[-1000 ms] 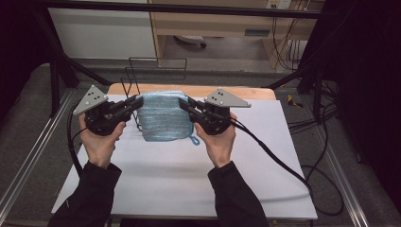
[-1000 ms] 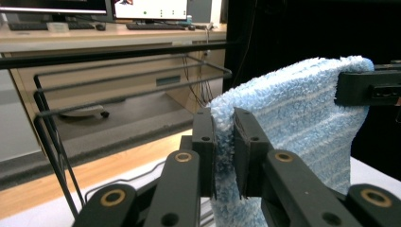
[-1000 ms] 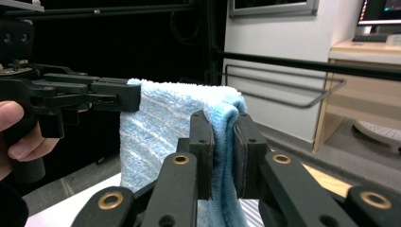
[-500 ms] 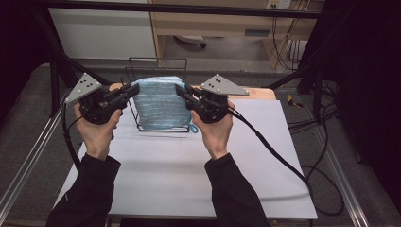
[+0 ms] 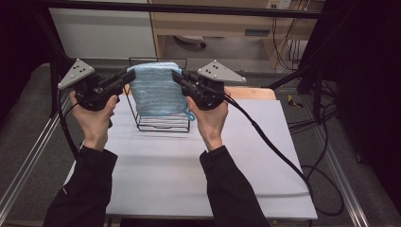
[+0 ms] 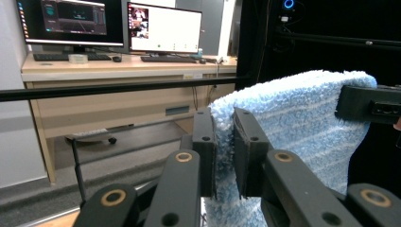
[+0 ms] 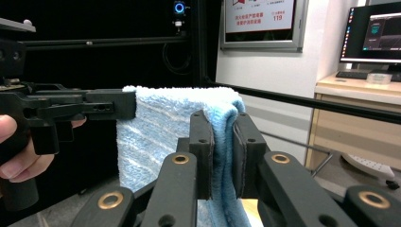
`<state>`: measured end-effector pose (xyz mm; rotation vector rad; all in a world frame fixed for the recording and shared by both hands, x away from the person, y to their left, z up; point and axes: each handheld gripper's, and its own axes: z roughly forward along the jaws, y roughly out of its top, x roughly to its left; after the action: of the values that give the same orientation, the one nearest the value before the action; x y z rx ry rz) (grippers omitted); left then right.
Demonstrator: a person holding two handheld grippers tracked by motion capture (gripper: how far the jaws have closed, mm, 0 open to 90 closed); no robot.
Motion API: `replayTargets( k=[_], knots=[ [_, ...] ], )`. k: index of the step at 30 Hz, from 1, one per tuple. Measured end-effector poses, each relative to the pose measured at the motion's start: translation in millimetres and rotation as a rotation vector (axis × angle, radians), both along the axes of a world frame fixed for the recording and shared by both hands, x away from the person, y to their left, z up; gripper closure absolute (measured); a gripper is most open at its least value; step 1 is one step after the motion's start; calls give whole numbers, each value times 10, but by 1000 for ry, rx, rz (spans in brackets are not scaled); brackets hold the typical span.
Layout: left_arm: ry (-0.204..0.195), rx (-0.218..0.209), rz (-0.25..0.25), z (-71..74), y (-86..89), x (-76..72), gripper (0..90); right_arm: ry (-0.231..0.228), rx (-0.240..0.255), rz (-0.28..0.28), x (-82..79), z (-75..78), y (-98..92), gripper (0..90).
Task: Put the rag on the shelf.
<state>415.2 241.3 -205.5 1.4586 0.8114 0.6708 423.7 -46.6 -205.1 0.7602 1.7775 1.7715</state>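
I have the light blue towel (image 5: 156,92) up in the air between my two hands, stretched flat and hanging down like a little curtain. My left gripper (image 5: 126,80) has its fingers (image 6: 204,151) pinched nearly together on the towel's top left corner, with the fluffy edge squeezed in the narrow gap. My right gripper (image 5: 177,78) does the same on the top right corner, fingers (image 7: 202,151) clamped on a folded bit of cloth that bulges above them. From the right gripper view, my left gripper (image 7: 130,105) shows across the top edge, holding the far corner. The towel hangs just over the black wire rack (image 5: 163,124), which stands on the white desk (image 5: 189,175) towards its far side; the towel's lower edge reaches into the rack's frame, though I cannot tell whether cloth touches wire. A small blue loop (image 5: 189,115) dangles at the towel's lower right corner.
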Motion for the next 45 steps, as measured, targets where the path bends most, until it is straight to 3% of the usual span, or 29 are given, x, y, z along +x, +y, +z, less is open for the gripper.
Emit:
replayTargets(
  k=[28, 38, 45],
  knots=[
    [-57, -34, 36, 445, 23, 302, 806, -58, 49, -9, 354, 428, 70, 814],
    [-84, -45, 61, 631, 52, 368, 806, -87, 44, -15, 444, 586, 127, 814],
    [-103, -56, 80, 665, 89, 429, 806, -102, 34, -20, 526, 667, 192, 814]
  ],
)
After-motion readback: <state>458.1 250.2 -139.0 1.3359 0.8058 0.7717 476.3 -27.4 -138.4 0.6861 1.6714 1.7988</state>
